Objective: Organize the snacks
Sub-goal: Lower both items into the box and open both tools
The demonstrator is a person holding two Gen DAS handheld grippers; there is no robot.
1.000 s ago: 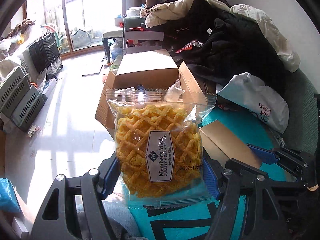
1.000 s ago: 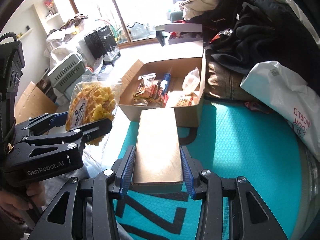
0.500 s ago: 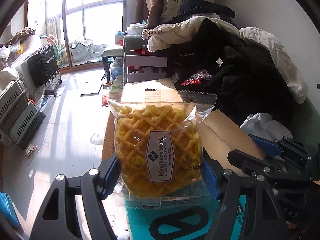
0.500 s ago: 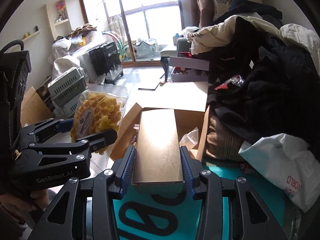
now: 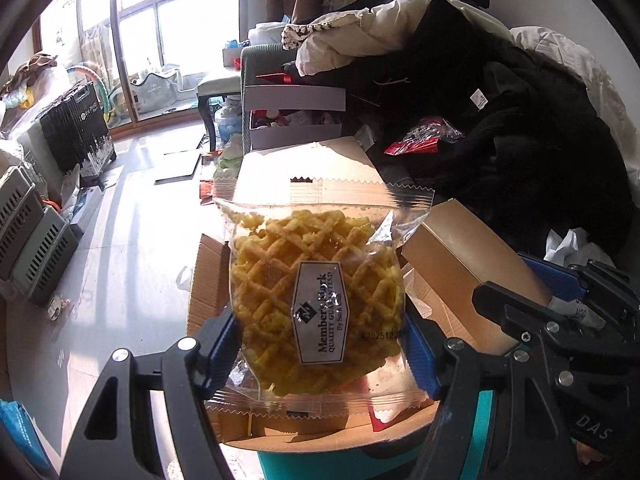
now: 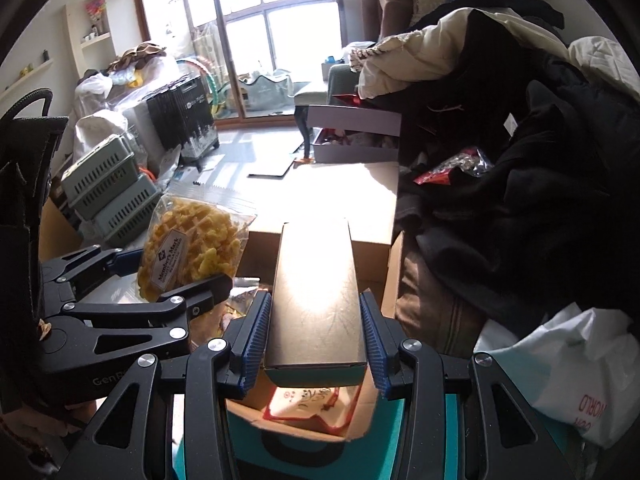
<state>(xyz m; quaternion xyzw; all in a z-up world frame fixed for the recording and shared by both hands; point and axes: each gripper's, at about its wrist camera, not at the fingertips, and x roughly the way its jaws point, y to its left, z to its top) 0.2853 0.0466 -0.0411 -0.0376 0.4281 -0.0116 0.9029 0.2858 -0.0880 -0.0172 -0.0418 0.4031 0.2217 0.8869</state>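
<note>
Snack bag (image 5: 316,304) was clamped upright by left gripper (image 5: 320,344); gold box (image 6: 316,296) – long axis pointing forward – was pinched by right gripper (image 6: 316,336).

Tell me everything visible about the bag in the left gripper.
The snack bag is clear plastic with zigzag-cut sealed ends, holding yellow lattice crisps behind a white Member's Mark label. It is sealed and upright, pinched at its lower sides between the left gripper's blue pads, above the open cardboard box.
</note>
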